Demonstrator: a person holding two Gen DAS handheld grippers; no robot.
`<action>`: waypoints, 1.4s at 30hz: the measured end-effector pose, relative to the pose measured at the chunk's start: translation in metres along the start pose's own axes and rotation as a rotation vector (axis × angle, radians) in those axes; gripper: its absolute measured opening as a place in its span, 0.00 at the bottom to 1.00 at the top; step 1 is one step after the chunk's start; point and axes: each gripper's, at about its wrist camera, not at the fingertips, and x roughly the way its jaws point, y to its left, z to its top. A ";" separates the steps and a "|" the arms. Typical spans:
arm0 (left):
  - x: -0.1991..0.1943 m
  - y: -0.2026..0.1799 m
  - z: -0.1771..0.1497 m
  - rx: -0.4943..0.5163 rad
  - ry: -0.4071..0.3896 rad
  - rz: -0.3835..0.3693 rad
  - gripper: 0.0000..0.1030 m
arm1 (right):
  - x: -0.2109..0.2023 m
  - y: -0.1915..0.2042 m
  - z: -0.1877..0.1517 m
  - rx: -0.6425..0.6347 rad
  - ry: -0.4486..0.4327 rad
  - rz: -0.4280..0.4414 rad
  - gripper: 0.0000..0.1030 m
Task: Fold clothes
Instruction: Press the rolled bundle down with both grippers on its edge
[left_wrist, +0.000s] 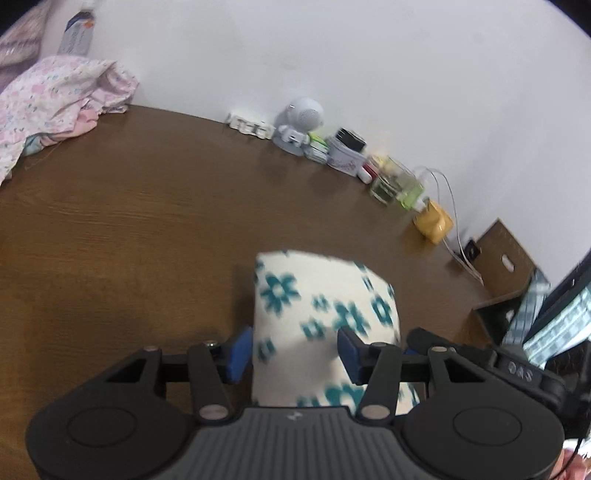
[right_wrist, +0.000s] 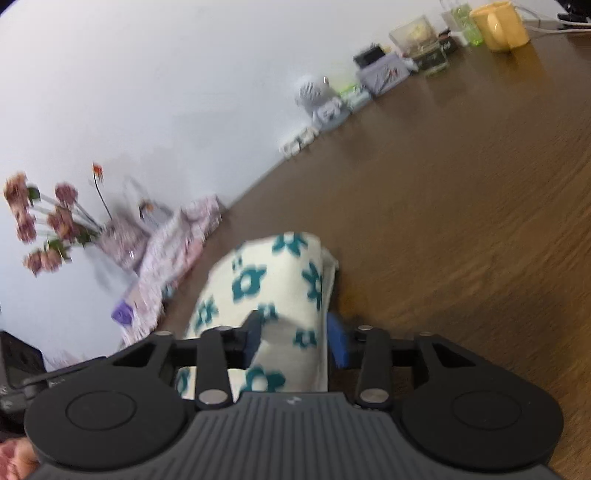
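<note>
Cream cloth with teal flowers (left_wrist: 317, 306), folded, lies on the wooden table (left_wrist: 129, 221). Left gripper (left_wrist: 295, 350) and right gripper (right_wrist: 295, 339) straddle it, jaws parted; actual grip uncertain. Recommended: withdraw both squarely, edges kept aligned.

Both units look alike: left hand-held gripper (left_wrist: 293, 352) and right hand-held gripper (right_wrist: 295, 341) have matte black linkage arms w/ silver round pivot screws and blue pads on the fingers (left_wrist: 238, 350). Each has a grey ribbed centre plate w/ small pale logo at 12 o'clock, flanked by two black round discs at 9 and 3.
</note>
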 end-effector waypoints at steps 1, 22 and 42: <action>0.007 0.006 0.004 -0.034 0.020 -0.023 0.49 | 0.003 0.003 0.003 -0.011 -0.002 -0.005 0.50; -0.069 0.106 -0.001 -0.265 -0.029 -0.032 0.44 | 0.078 0.074 -0.026 -0.067 0.172 0.060 0.50; -0.062 0.132 0.034 -0.245 -0.053 0.014 0.18 | 0.115 0.099 -0.022 0.006 0.203 0.029 0.19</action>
